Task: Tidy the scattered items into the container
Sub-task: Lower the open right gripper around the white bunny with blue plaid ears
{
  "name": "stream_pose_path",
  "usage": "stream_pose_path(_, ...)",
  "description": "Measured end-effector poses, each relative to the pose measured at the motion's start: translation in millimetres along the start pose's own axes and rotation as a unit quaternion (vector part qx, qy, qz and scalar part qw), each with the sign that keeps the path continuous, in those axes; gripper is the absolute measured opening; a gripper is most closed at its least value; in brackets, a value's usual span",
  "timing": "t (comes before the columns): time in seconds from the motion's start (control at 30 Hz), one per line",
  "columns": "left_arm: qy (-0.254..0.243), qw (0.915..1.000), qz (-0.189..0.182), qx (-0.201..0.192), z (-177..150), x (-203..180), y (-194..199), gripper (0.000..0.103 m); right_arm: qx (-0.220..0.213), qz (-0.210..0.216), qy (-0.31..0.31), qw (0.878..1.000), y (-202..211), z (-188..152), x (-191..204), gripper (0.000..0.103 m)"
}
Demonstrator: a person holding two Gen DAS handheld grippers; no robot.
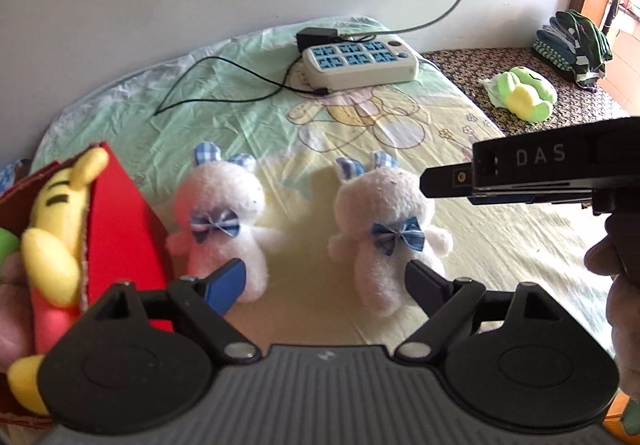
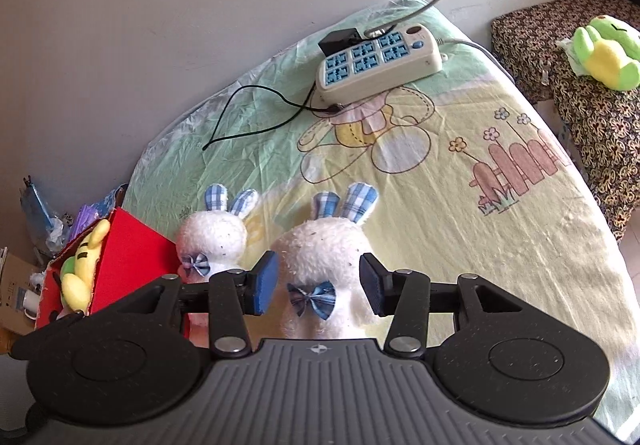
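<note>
Left gripper [image 1: 324,285] fingers wide apart, nothing clamped; the gap between them shows bare sheet. Left white plush bunny [image 1: 224,221] sits just beyond the blue-padded left finger [image 1: 226,285], its foot right at that fingertip; can't tell if touching. Right white plush bunny [image 1: 386,229] sits just beyond the black right finger [image 1: 426,289], lower body partly behind it. Both bunnies upright on the cartoon bedsheet [image 1: 480,229], blue bow ties, checked ears.

Right gripper [image 2: 318,285] fingers part-way apart, straddling the right bunny [image 2: 324,257]: blue pad [image 2: 264,281] by its left side, dark pad [image 2: 372,285] by its right side. A sliver of gap shows at each pad, no squeeze seen, so not clamped. Other bunny [image 2: 212,241] is left of and beyond the blue pad.

Red container [image 1: 120,229] is left of the left gripper's fingers, open, with a yellow plush toy [image 1: 60,229] sticking out; next to the left bunny, touching or nearly so. In right wrist view the container [image 2: 128,265] is far left of the fingers.

Beyond the fingers: white power strip [image 1: 360,61] with black cable [image 1: 224,85]. Green frog plush [image 1: 524,97] on patterned stool, well off to the right.
</note>
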State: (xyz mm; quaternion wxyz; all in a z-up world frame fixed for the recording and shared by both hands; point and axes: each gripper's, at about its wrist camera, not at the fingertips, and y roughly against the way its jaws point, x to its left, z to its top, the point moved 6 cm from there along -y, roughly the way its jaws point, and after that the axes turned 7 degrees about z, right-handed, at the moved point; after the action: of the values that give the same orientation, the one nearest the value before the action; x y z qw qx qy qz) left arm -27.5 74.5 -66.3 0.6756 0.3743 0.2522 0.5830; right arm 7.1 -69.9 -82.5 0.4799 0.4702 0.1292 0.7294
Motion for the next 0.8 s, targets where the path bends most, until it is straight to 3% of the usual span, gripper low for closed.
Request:
stream_pose_path(0.13, -0.016, 0.9997, -0.019, 0.004, -0.7, -15.6, -15.0, 0.078, 0.019, 0.003, -0.028, 0.999, -12.4, -1.4, -14.8, 0.053)
stream_pose_path(0.4, -0.026, 0.9981, -0.051, 0.024, -5.9, -32.3, -32.9, 0.062, 0.048, 0.01, -0.049, 0.998, -32.4, -5.4, -29.7, 0.05)
stream_pose_path(0.53, -0.024, 0.9973, -0.065, 0.024, -7.5, -32.3, -35.6, 0.061, 0.061, 0.04, -0.065, 0.995, -38.7, -5.4, -26.9, 0.038)
stream_pose_path(0.8, -0.04, 0.9968, -0.065, 0.023, -7.6, -35.6, -39.1, 0.066, 0.082, 0.079, -0.023, 0.993, -51.1, -2.0, 5.6, 0.035)
